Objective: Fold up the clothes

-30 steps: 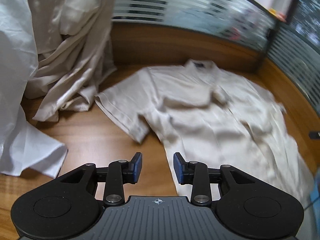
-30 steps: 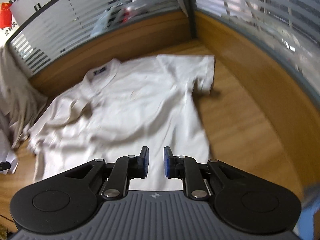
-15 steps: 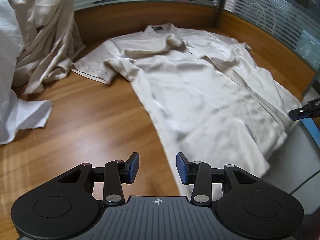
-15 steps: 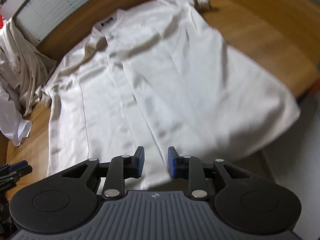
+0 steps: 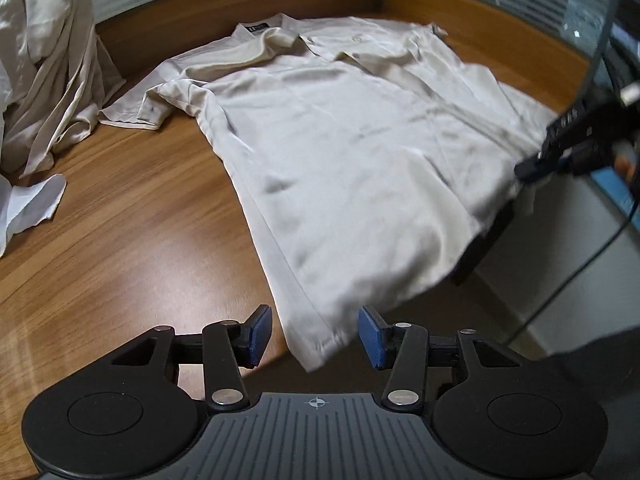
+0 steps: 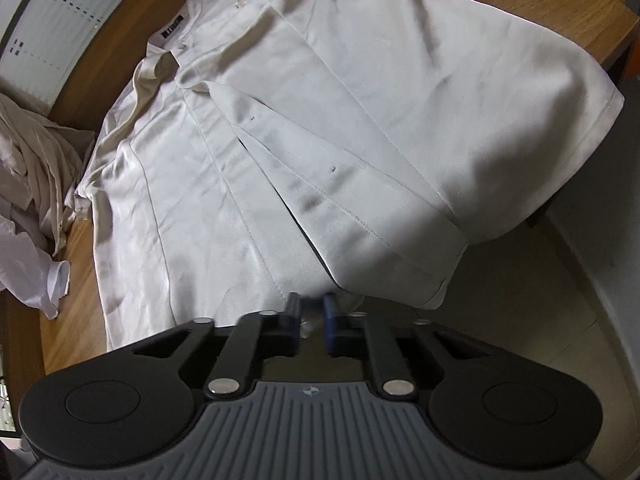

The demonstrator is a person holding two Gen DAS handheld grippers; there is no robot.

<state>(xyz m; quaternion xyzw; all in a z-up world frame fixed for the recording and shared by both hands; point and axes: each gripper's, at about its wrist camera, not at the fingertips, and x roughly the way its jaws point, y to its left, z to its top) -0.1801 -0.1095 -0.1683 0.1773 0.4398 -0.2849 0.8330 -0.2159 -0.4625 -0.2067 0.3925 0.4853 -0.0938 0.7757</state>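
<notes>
On the wooden tabletop, seen from the left wrist, we find the cream shirt spread flat, collar far, hem overhanging the near edge. We hold the left gripper angled steeply down at the hem corner; its jaws have just been opening and stand about half apart, the corner between them, pads not pressing. The dark collar label is unreadable. At right, the right gripper meets the hem.

From the right wrist, the right gripper tilts down likewise; its jaws have just closed, pinching the shirt hem. The collar label lettering is too small to read. Other garments lie piled at left.
</notes>
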